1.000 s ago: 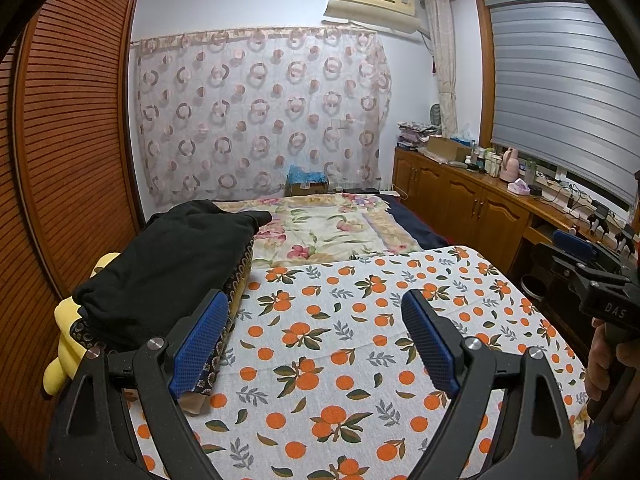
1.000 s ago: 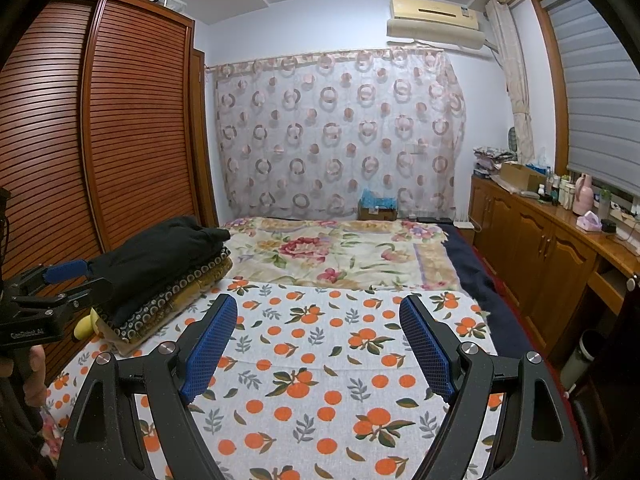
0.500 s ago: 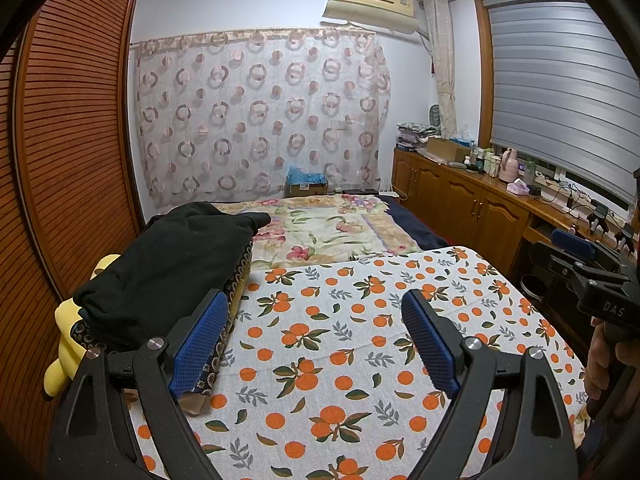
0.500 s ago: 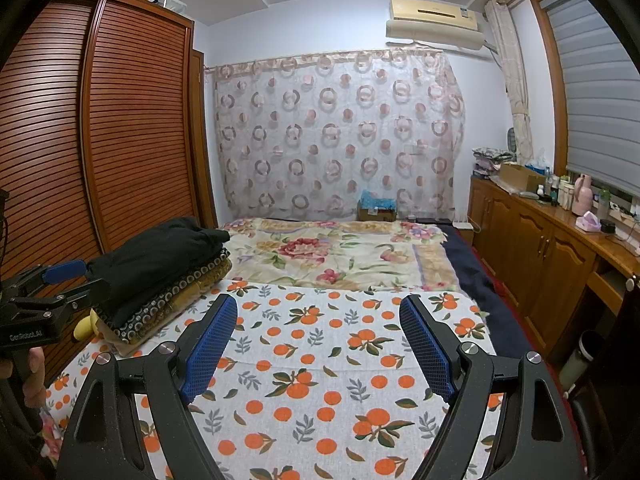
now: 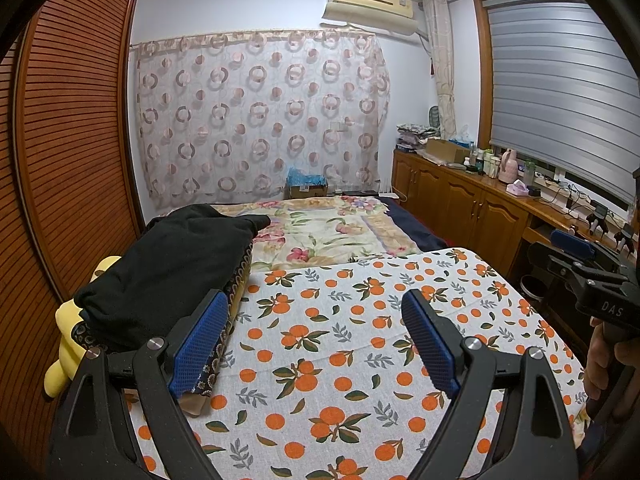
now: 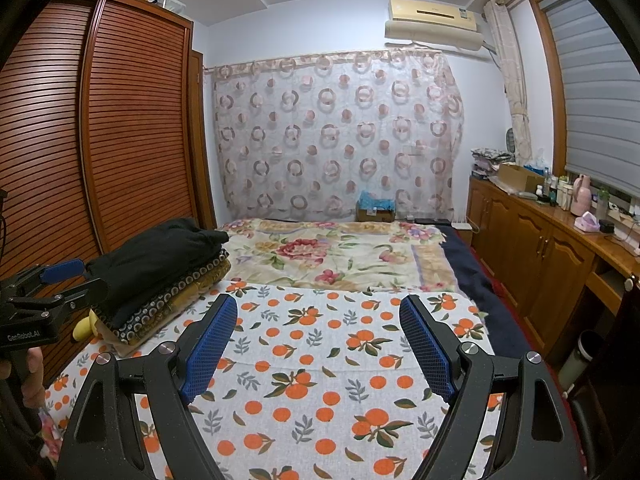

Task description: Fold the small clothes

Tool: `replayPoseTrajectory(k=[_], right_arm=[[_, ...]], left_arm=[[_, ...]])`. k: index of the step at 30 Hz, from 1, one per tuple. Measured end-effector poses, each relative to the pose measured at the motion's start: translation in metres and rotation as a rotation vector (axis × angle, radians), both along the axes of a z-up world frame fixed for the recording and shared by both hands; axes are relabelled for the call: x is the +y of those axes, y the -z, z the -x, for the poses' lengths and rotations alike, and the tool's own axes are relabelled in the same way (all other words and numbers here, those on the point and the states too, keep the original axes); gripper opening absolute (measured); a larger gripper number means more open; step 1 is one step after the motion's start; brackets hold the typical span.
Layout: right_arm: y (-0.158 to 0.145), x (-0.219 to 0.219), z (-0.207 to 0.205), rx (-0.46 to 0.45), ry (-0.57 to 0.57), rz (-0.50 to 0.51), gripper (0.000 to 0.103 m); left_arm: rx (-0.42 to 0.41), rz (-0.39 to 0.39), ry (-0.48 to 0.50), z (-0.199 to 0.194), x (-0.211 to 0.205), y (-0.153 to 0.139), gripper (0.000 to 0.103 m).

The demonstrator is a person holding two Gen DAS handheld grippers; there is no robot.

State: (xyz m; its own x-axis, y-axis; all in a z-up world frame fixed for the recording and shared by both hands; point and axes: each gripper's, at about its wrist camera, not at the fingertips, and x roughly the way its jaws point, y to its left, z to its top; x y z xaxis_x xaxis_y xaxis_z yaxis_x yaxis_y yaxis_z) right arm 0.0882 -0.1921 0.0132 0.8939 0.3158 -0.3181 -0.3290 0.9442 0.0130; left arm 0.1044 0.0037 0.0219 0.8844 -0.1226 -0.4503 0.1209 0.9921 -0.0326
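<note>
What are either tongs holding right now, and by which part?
Nothing. The left tongs and right tongs both stand open and empty above the orange-print cloth. The folded black garment lies untouched on its stack.

Ring-patterned curtain [image 5: 260, 116], air conditioner [image 5: 370, 6], wooden cabinets [image 6: 536, 248]

Open left gripper [image 5: 314, 344] above orange-print cloth [image 5: 344, 344], beside black folded stack [image 5: 168, 268]

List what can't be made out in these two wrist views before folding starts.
- Stack under the black garment: layer count unclear, both views; the garment covers it.
- Yellow item: mostly hidden by the stack, both views.
- Bed's near edge: cut off behind the left gripper and right gripper.
- Countertop bottles: too small.
</note>
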Motion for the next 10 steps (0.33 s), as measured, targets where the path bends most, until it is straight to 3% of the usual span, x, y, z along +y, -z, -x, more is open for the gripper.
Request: replayPoseTrajectory(k=[10], right_arm=[[0.0001, -0.0024, -0.0008, -0.005, 0.001, 0.0, 0.085]], left_arm=[[-0.001, 0.0, 0.0, 0.0002, 0.0011, 0.0018, 0.089]])
